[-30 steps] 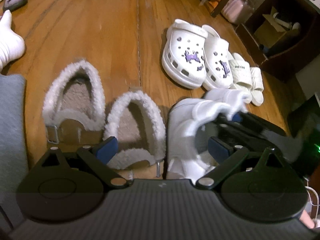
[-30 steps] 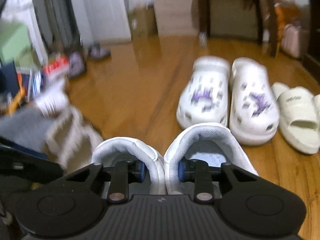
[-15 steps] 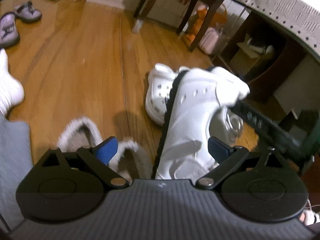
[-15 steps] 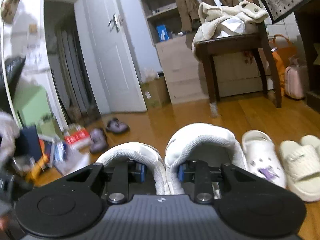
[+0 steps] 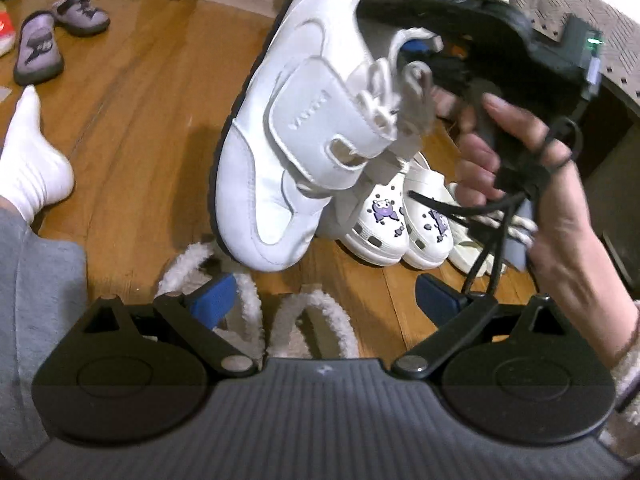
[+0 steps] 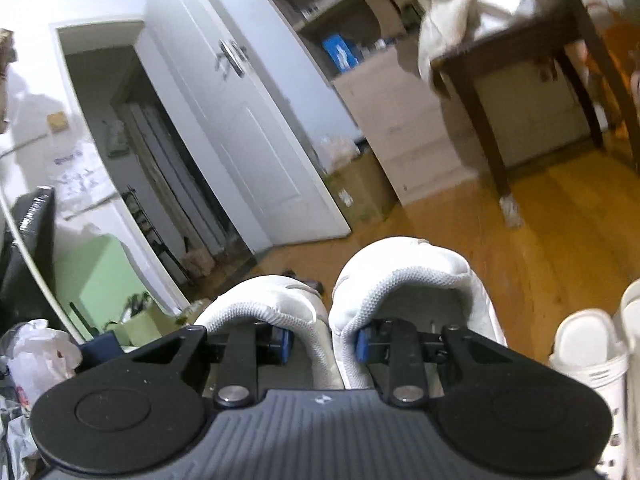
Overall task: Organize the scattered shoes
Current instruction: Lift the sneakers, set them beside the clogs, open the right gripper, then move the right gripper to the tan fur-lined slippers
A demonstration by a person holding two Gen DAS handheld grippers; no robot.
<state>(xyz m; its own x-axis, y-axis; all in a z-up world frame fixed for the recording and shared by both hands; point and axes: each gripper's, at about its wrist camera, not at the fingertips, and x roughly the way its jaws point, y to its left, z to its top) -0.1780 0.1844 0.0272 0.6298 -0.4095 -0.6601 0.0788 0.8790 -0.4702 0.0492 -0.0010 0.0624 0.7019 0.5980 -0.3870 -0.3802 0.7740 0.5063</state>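
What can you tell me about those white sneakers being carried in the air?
The white sneakers look like smooth leather with a wide strap, white laces, dark soles and mesh-lined padded collars. They hang above the wooden floor, toes tipped down toward the fuzzy slippers. The right hand-held gripper is shut on them, one blue pad inside each shoe, pinching the two inner collar walls together.

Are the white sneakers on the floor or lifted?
Lifted: the sneakers hang tilted above the floor, pinched together by the right tool.

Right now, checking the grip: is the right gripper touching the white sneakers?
Touching. The right wrist view shows the right gripper pinching the white sneakers together by their inner collars.
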